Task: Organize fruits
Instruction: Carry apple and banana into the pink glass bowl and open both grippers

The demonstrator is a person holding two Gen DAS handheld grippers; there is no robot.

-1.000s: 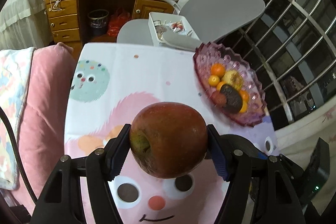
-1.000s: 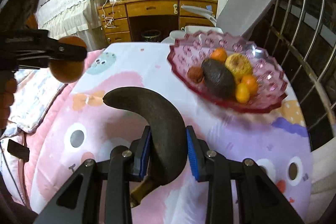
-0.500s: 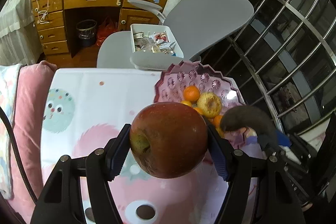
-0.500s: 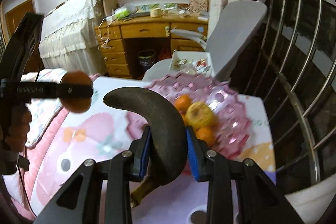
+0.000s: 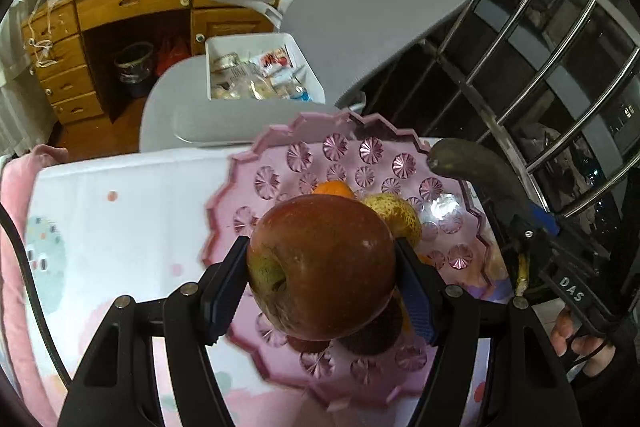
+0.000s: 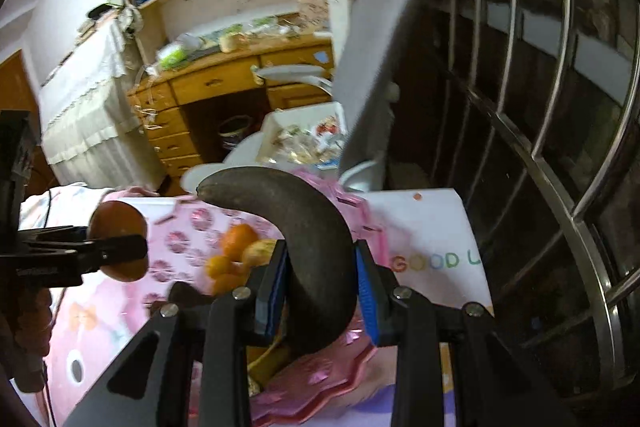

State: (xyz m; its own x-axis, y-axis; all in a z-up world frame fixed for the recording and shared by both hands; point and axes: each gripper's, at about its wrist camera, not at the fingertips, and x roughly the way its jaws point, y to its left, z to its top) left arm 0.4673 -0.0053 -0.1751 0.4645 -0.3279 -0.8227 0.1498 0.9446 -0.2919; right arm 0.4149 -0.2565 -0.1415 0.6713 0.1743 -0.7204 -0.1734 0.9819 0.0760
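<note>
My left gripper (image 5: 320, 281) is shut on a red apple (image 5: 322, 267) and holds it above the pink glass fruit bowl (image 5: 280, 167). The bowl holds oranges (image 5: 333, 189), a yellow fruit (image 5: 394, 211) and dark fruit partly hidden under the apple. My right gripper (image 6: 320, 281) is shut on a blackened banana (image 6: 304, 227) over the bowl's right rim (image 6: 360, 207). The banana (image 5: 468, 163) and right gripper also show at the right of the left wrist view. The apple (image 6: 118, 241) shows at the left of the right wrist view.
The bowl stands on a table with a cartoon-print cloth (image 5: 120, 211). A grey office chair (image 5: 360, 7) with a white box of snacks (image 5: 260, 67) stands behind the table. A metal window grille (image 6: 560, 147) runs along the right. A wooden desk (image 5: 120, 11) is further back.
Both grippers have moved forward towards the bowl with their fruit. The apple now hangs over the bowl, and the banana has come over its right rim.
</note>
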